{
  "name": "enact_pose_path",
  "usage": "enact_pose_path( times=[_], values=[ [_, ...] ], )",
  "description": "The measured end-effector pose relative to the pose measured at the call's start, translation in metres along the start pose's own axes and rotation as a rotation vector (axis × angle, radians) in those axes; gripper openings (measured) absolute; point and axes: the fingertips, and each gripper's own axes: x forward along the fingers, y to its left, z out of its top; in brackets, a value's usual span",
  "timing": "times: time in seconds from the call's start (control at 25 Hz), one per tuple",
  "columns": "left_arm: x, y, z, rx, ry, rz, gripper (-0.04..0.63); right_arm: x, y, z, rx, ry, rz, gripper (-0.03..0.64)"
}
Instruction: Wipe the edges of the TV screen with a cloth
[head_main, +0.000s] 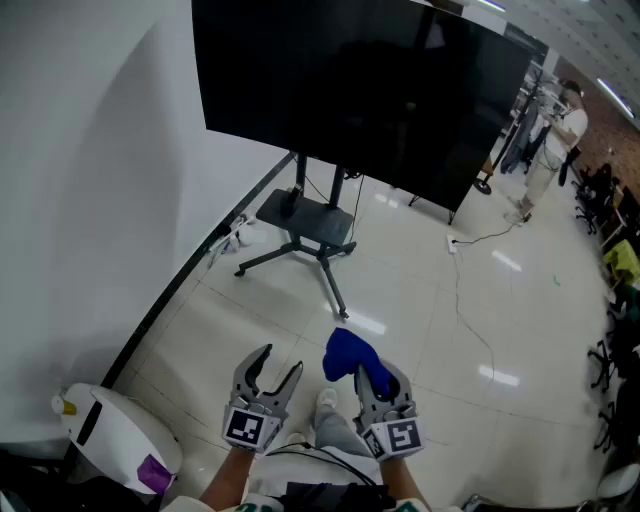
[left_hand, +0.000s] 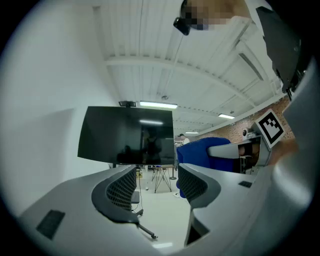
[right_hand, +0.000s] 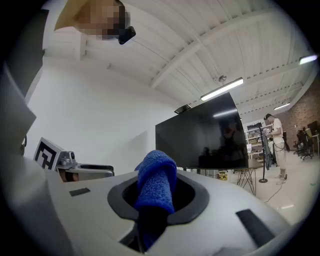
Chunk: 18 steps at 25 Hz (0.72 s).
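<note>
Right tongs (head_main: 372, 378), low in the head view and closest to the lens, were pressed together on the blue cloth (head_main: 348, 352). The right gripper view showed a fold of it standing up between the jaws, the rest bunched past the tips. Left tongs (head_main: 278, 365), just beside the right and level with them, were spread wide and empty. Through their gap the left gripper view showed only floor and the far room.

TV screen (head_main: 360, 90) lay ahead of and above both tongs, well apart from them across bare floor (head_main: 420, 290), and was carried on a floor stand (head_main: 310, 225). Its long axis ran level, with the left end near the white wall (head_main: 90, 150) and the right end angled off into the room. Its lower edge was the edge nearest the tongs. Cloth and screen were not in contact.

Judgement: wiping not yet begun. Neither hand looked clearly nearer the screen, but the cloth sat in the right, so that one should lead. The next move calls for closing the gap and raising the right tongs until the cloth meets an edge, probably the lower one. The left tongs are free to steady the frame. Risk: the spread legs of the stand underfoot on approach.
</note>
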Motion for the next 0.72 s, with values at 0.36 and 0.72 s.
enact_pose_path(
  times=[0.36, 0.72],
  values=[
    [0.103, 0.066, -0.022, 0.108, 0.007, 0.046, 0.239, 0.123, -0.068, -0.018, 0.046, -0.041, 0.033, 0.084],
    [0.238, 0.13, 0.024, 0.108, -0.012, 0.073, 0.241, 0.26, -0.148, 0.008, 0.037, -0.099, 0.086, 0.084]
  ],
)
